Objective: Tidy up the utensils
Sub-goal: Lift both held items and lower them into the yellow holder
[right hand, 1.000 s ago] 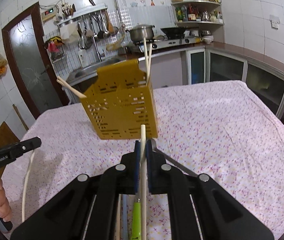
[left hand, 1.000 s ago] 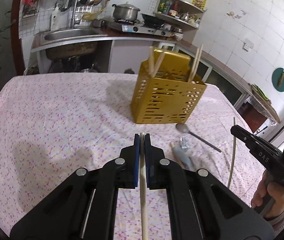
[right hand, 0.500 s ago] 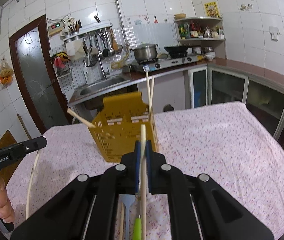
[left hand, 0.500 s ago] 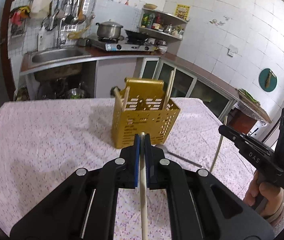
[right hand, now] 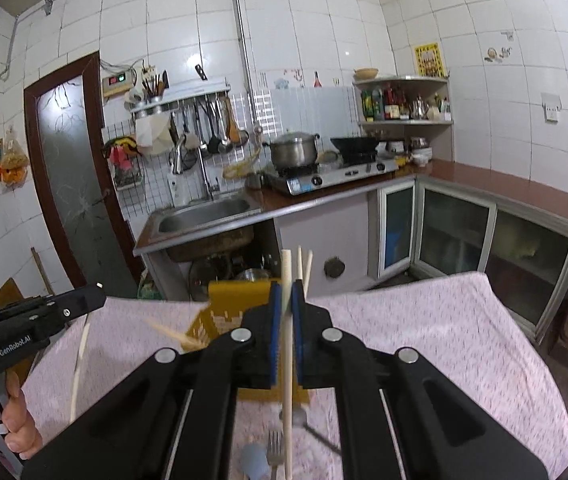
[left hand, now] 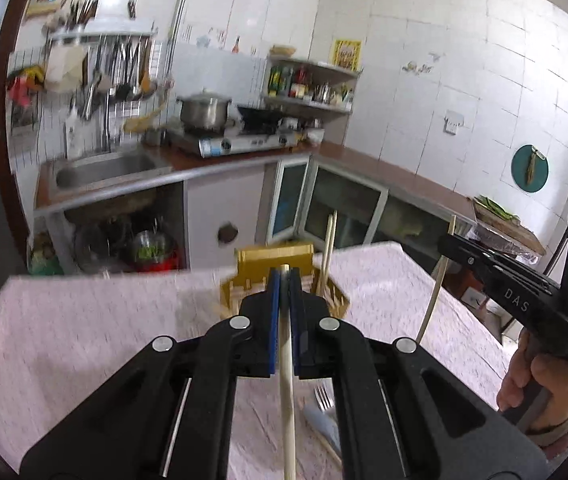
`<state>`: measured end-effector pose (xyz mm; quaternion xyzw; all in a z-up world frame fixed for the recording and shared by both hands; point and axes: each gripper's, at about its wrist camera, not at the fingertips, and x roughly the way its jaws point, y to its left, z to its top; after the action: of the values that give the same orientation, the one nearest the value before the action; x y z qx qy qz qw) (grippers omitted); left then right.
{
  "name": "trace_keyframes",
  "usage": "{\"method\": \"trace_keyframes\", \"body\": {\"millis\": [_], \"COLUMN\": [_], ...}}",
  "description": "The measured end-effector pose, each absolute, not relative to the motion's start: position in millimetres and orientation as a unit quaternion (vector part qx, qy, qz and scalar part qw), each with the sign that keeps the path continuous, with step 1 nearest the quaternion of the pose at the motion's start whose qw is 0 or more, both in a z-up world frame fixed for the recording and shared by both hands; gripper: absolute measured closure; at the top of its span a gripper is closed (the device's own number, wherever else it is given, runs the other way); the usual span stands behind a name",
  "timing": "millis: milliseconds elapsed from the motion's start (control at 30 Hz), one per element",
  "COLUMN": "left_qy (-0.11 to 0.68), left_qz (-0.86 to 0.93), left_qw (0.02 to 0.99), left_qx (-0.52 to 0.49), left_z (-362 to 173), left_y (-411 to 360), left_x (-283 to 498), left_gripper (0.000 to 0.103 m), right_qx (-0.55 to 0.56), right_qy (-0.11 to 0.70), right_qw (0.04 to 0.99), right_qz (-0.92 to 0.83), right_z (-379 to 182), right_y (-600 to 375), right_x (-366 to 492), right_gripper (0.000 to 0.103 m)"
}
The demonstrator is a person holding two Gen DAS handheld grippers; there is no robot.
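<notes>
While several pale chopsticks already stand in the yellow slotted plastic caddy (right hand: 235, 300) on the table, each hand-held gripper (left (left hand: 284, 280), right (right hand: 287, 294)) is clamped on another wooden chopstick (right hand: 287, 360), and a fork (right hand: 275, 450) remains unsorted.

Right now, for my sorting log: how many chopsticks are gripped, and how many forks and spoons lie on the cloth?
Gripped: 2, one chopstick in the left gripper, one chopstick in the right gripper
On the cloth, fork: 1
On the cloth, spoon: 1
Total: 4
</notes>
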<state>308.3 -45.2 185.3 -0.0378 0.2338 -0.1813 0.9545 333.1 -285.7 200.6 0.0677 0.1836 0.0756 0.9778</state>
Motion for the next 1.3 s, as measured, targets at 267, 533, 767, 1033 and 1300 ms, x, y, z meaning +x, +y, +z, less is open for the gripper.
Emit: {"method": "trace_keyframes", "body": {"millis": [267,533,767,1033,1300], "left_qy": [0.157,0.106,0.082,0.136,0.193], "left_qz": [-0.171,-0.145,-0.129,-0.127,-0.12], "left_qw": [0.972,0.982,0.988,0.982,0.973], "left_qx": [-0.048,-0.057,-0.028,-0.025,-0.043], "left_z": [223.8,248.4,242.9,172.6,120.5], "left_y": [-49.5,-54.4,-74.0,-78.5,-63.5], "left_x": [334.3,365.7,387.2,415.6,422.7], "left_gripper": [0.1,0.1,0.1,0.1,0.1], "right_qx": [0.051,0.062,0.069,0.052,0.055], "right_qy": [0.146,0.116,0.099,0.102,0.16], "right_qw": [0.986,0.989,0.991,0.991,0.982], "right_qz": [0.069,0.066,0.064,0.076,0.086], "right_z": [242.8,269.0,268.6,201.8,142.5], "right_y": [-276.5,-279.6,-275.1,-264.4,-271.1], "right_x": [362.5,397.8,431.8,454.8,458.7], "right_gripper": [0.097,0.097,0.097,0.097,0.096]}}
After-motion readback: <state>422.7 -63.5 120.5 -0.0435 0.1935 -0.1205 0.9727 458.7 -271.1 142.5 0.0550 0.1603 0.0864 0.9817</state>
